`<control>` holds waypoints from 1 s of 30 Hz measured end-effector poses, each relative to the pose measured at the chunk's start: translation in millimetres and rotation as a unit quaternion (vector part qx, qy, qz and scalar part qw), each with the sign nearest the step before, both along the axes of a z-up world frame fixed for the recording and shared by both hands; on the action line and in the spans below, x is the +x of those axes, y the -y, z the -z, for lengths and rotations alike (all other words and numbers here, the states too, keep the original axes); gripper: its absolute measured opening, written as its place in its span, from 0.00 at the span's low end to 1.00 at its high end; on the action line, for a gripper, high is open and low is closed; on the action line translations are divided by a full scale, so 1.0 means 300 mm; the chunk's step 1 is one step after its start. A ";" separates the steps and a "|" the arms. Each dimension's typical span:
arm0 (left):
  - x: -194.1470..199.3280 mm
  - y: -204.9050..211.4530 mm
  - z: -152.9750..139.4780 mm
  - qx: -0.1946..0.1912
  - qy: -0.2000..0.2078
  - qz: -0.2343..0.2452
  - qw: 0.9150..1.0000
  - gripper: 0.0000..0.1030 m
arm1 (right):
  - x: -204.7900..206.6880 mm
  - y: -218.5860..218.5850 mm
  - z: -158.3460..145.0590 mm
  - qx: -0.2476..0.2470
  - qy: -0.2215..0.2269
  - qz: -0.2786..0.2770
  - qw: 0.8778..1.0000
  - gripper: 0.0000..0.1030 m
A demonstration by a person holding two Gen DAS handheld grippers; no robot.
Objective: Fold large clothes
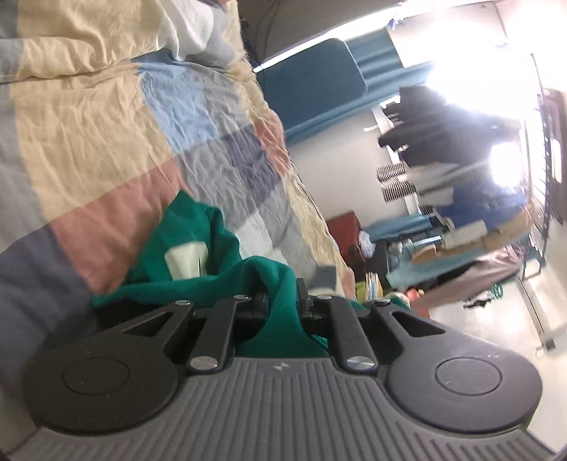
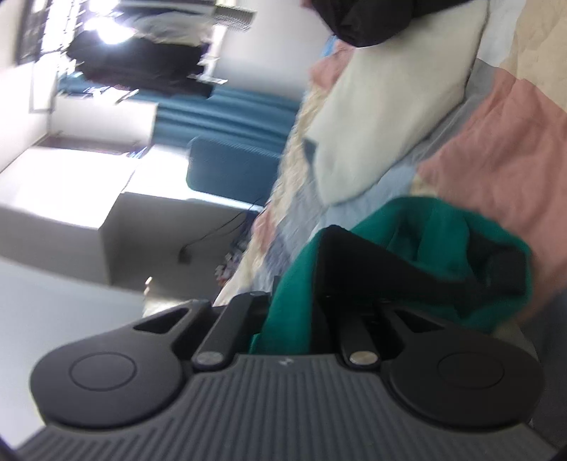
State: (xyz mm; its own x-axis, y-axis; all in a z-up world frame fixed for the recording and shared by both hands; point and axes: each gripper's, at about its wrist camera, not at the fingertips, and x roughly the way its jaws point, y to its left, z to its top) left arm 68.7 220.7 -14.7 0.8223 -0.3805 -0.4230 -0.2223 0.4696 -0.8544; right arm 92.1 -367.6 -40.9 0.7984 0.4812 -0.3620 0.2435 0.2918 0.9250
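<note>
A green garment (image 1: pixel 212 262) with a cream patch lies bunched on a bed with a patchwork cover (image 1: pixel 106 117). My left gripper (image 1: pixel 282 305) is shut on a fold of the green garment, which runs between the jaws down to the gripper body. In the right wrist view the same green garment (image 2: pixel 425 227), with a dark lining, hangs over my right gripper (image 2: pixel 294 305). That gripper is shut on a strip of the green cloth. The right fingertips are hidden by the fabric.
A cream pillow (image 2: pixel 382 117) and a black garment (image 2: pixel 372 17) lie on the bed. Past the bed edge stand a teal chair (image 1: pixel 312 85), teal curtains (image 2: pixel 226 110), a cluttered clothes rack (image 1: pixel 460 159) and a red case (image 1: pixel 345 230) on the floor.
</note>
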 end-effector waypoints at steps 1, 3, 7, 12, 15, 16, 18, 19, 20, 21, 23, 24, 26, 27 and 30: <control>0.043 -0.003 0.022 0.003 -0.002 -0.004 1.000 0.14 | 0.041 0.001 0.025 -0.003 -0.006 0.003 1.000 0.12; 0.127 -0.014 0.077 0.012 -0.009 -0.007 1.000 0.14 | 0.113 -0.002 0.083 -0.009 -0.023 0.011 1.000 0.12; 0.279 -0.020 0.173 0.038 -0.018 -0.011 0.999 0.14 | 0.234 0.009 0.230 -0.012 -0.050 0.012 0.999 0.12; 0.418 -0.025 0.295 0.041 -0.019 -0.012 0.999 0.14 | 0.323 0.009 0.368 0.008 -0.059 0.007 0.998 0.12; 0.482 -0.019 0.352 0.048 -0.024 -0.008 0.999 0.14 | 0.373 0.012 0.431 0.016 -0.067 0.002 0.998 0.12; 0.504 -0.018 0.369 0.047 -0.027 -0.007 0.999 0.14 | 0.392 0.012 0.448 0.019 -0.070 0.000 0.997 0.12; 0.533 -0.012 0.390 0.053 -0.029 -0.002 0.998 0.14 | 0.419 0.015 0.472 0.024 -0.073 -0.001 0.997 0.12; 0.549 -0.008 0.396 0.063 -0.028 0.003 0.998 0.14 | 0.430 0.015 0.482 0.025 -0.073 -0.001 0.997 0.12; 0.561 -0.002 0.401 0.073 -0.027 0.008 0.997 0.14 | 0.436 0.014 0.488 0.025 -0.073 -0.001 0.997 0.12; 0.568 0.002 0.405 0.079 -0.028 0.011 0.996 0.14 | 0.440 0.012 0.492 0.024 -0.070 -0.003 0.997 0.12; 0.576 0.007 0.413 0.081 -0.028 0.016 0.996 0.14 | 0.447 0.010 0.508 0.019 -0.061 -0.010 0.998 0.12; 0.575 0.008 0.413 0.082 -0.033 0.019 0.996 0.14 | 0.446 0.010 0.518 0.027 -0.061 -0.009 0.998 0.12; 0.570 0.017 0.397 0.094 -0.031 0.021 0.995 0.14 | 0.439 0.019 0.518 0.036 -0.061 -0.009 0.997 0.12; 0.567 0.022 0.385 0.102 -0.028 0.022 0.994 0.14 | 0.441 0.016 0.508 0.030 -0.060 -0.012 0.998 0.12; 0.551 0.031 0.355 0.117 -0.025 0.032 0.992 0.24 | 0.430 0.007 0.466 0.004 -0.053 -0.022 0.998 0.15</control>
